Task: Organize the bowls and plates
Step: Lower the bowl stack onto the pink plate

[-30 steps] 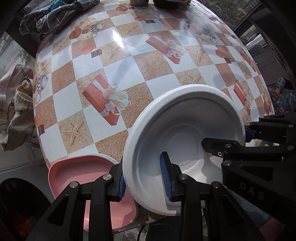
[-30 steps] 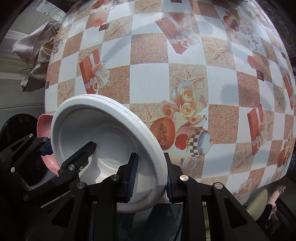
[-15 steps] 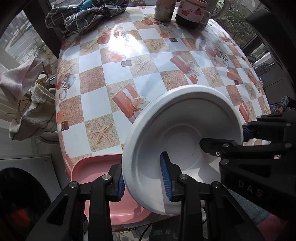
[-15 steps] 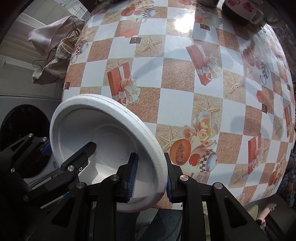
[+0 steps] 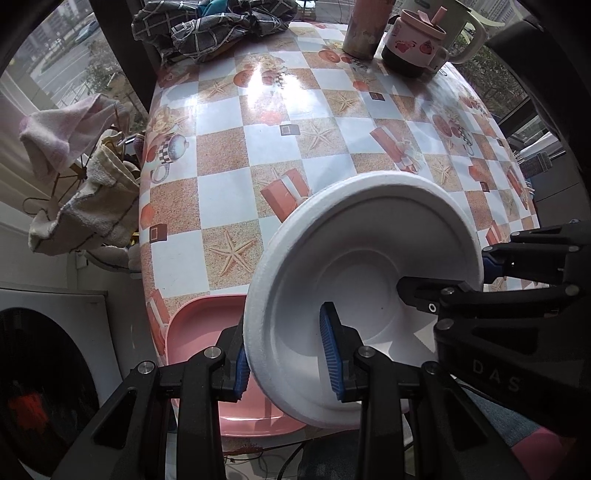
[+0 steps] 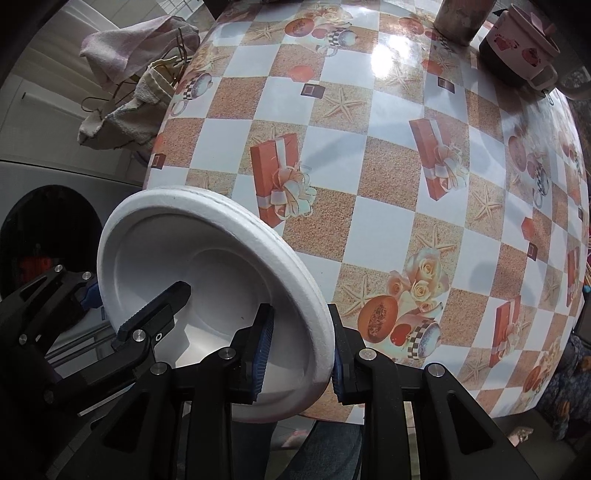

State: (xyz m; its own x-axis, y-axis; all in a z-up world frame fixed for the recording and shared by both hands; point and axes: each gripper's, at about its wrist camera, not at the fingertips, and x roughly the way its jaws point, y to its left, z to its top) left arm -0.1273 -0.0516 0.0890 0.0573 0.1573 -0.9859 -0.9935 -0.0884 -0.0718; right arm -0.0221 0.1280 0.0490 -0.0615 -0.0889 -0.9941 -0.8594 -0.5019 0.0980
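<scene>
A white foam bowl [image 5: 354, 266] is held tilted in the air above the near edge of the table, its hollow facing me. My left gripper [image 5: 288, 358] is shut on its left rim. My right gripper [image 6: 299, 350] is shut on its right rim; the bowl fills the lower left of the right wrist view [image 6: 207, 280]. The right gripper also shows at the right of the left wrist view [image 5: 480, 280]. A pink plate [image 5: 199, 332] lies on the table's near left corner, below and left of the bowl, partly hidden by it.
The table [image 5: 295, 147] has a checked cloth with gift boxes and starfish. At its far end stand a pink mug [image 5: 413, 44], a tall cup [image 5: 364, 27] and a checked cloth bundle [image 5: 214, 26]. Towels hang on a rack [image 5: 81, 177] left of the table.
Both grippers with the bowl have drawn back and risen from the table, so more of the far end shows. Both grips on the bowl are unchanged.
</scene>
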